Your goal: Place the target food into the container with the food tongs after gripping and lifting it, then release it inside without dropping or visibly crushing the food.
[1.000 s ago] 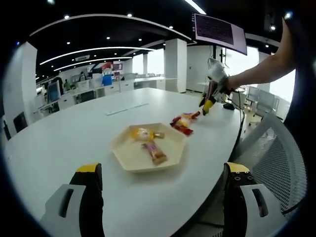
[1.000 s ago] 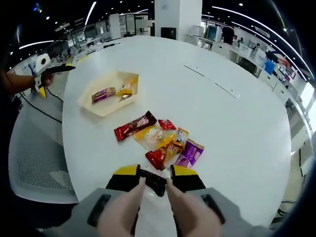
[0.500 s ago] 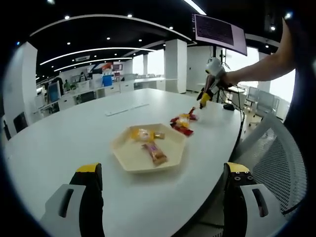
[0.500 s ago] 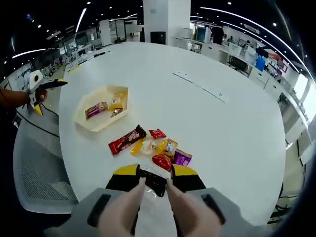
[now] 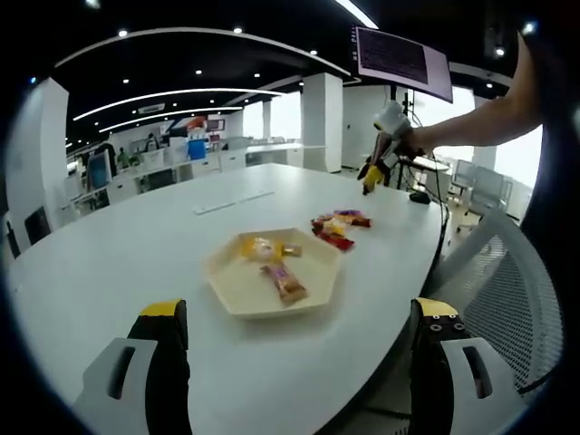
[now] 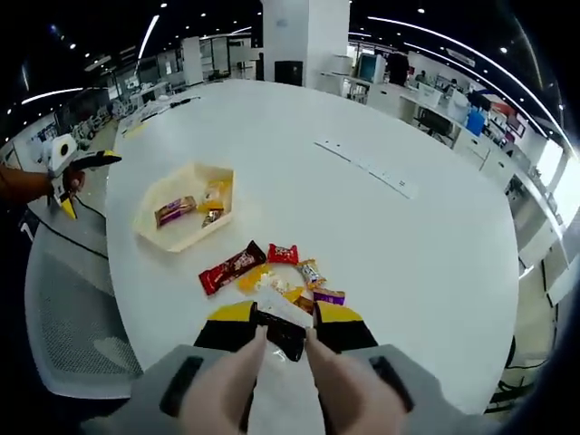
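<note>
I've lifted my right claw (image 6: 281, 333), clamped on a dark snack (image 6: 281, 332); the tray (image 6: 169, 240) lies forward-left; my left claw (image 5: 294, 335) gapes.

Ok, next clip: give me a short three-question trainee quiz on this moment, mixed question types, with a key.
1. True or false: the right gripper is shut on a dark packet.
2. How many wrapped snacks lie in the tray? A) none B) three C) six
3. Fill in: the left gripper has its jaws ____.

Key: 1 true. 2 B. 3 open, wide apart and holding nothing, with the tray on the white table beyond them.
</note>
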`<state>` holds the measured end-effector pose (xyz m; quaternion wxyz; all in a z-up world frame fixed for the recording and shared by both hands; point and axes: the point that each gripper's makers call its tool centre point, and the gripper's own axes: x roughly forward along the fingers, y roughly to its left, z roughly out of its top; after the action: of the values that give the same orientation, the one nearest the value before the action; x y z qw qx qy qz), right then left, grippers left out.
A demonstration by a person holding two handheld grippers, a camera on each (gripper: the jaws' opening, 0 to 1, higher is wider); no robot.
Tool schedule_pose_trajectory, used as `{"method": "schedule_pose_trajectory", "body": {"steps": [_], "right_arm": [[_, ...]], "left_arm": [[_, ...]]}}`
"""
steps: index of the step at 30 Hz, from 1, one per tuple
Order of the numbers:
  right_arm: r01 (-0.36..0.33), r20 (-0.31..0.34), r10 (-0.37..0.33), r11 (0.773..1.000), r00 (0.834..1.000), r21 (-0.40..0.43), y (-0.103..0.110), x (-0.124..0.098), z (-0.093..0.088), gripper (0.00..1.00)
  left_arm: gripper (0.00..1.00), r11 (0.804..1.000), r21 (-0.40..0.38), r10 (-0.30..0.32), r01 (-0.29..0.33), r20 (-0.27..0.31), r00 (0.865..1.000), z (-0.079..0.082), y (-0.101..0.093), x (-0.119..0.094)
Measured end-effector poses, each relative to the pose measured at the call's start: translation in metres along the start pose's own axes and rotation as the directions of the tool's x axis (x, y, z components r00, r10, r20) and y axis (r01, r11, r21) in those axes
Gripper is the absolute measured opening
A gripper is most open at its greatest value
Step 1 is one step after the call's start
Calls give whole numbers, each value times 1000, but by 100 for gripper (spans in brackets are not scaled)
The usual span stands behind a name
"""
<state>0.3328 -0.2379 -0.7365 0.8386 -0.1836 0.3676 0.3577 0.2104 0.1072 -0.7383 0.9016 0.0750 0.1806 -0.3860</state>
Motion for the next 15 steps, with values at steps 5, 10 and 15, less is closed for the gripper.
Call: {"method": "schedule_pose_trajectory", "body": {"steps": [5, 10, 15], "right_arm": [[3, 1, -3, 1000, 1000, -6, 0, -1, 2, 23], [6, 3, -6, 1000, 1000, -6, 0, 0, 5, 23], [7, 9, -7, 1000, 1000, -9, 5, 2, 10, 23]], "left_arm": [[99, 1000, 1, -2, 2, -2, 1000, -1, 0, 1], [99, 1000, 2, -2, 2, -2, 1000, -1, 0, 1], [99, 1000, 4, -1, 1, -2, 1000, -1, 0, 1]]}}
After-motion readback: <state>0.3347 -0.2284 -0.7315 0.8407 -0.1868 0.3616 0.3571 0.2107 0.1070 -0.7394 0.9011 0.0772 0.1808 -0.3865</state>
